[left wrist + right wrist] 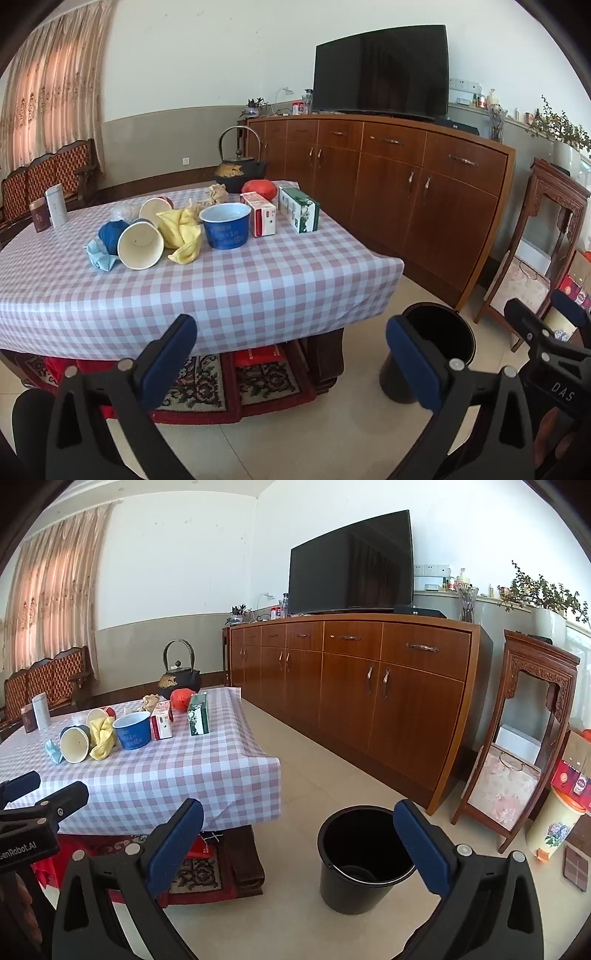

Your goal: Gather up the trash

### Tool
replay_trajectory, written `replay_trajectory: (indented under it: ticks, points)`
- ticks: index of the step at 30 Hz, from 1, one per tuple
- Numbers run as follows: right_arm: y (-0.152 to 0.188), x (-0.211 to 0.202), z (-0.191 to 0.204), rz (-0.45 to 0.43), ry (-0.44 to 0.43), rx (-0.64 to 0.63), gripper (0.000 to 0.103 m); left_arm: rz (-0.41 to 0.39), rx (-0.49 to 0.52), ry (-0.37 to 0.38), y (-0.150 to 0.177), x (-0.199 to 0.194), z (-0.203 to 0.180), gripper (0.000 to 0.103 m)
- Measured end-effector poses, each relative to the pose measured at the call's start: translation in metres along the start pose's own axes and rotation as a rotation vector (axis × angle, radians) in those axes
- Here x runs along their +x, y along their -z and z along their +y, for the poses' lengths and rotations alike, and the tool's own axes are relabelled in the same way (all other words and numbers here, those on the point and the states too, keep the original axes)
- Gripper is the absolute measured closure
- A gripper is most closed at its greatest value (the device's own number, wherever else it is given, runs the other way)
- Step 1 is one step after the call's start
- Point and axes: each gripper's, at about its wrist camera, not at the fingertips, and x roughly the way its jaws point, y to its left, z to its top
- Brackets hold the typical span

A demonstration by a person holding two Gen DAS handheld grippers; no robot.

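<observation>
A low table (221,288) with a checked cloth carries the litter. A tipped paper cup (140,245), yellow crumpled cloth (181,232), a blue bowl (225,229), a red-and-white carton (260,216), a green-and-white carton (299,208) and crumpled paper (218,192) lie there. A black bin (364,849) stands on the floor right of the table. My left gripper (291,339) is open and empty, short of the table's near edge. My right gripper (299,823) is open and empty, above the floor between table (166,775) and bin.
A long wooden sideboard (351,686) with a television runs along the far wall. A black iron kettle (240,166) and a red round object (259,189) sit at the table's far end, two tins (55,205) at its left. A carved stand (524,738) is at right.
</observation>
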Motion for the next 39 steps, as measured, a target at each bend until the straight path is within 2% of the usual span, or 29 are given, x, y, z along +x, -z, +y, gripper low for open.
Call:
replay_trajectory:
  ticks: [4,5,8,39]
  points:
    - [-0.001,-0.004,-0.001,-0.007,-0.002,-0.005,0.0,-0.007,0.003,0.002,-0.001,-0.002,0.0,0.0]
    - [0.0,-0.005,-0.002,-0.008,-0.002,-0.007,0.0,-0.003,0.003,-0.006,0.007,0.002,0.005,0.0]
    - [-0.002,0.002,0.001,0.024,-0.002,-0.02,0.0,-0.005,0.002,-0.006,0.011,0.002,0.007,0.0]
    - [0.001,0.002,0.002,0.019,-0.003,-0.01,0.0,0.029,-0.006,-0.008,0.008,0.005,0.005,0.0]
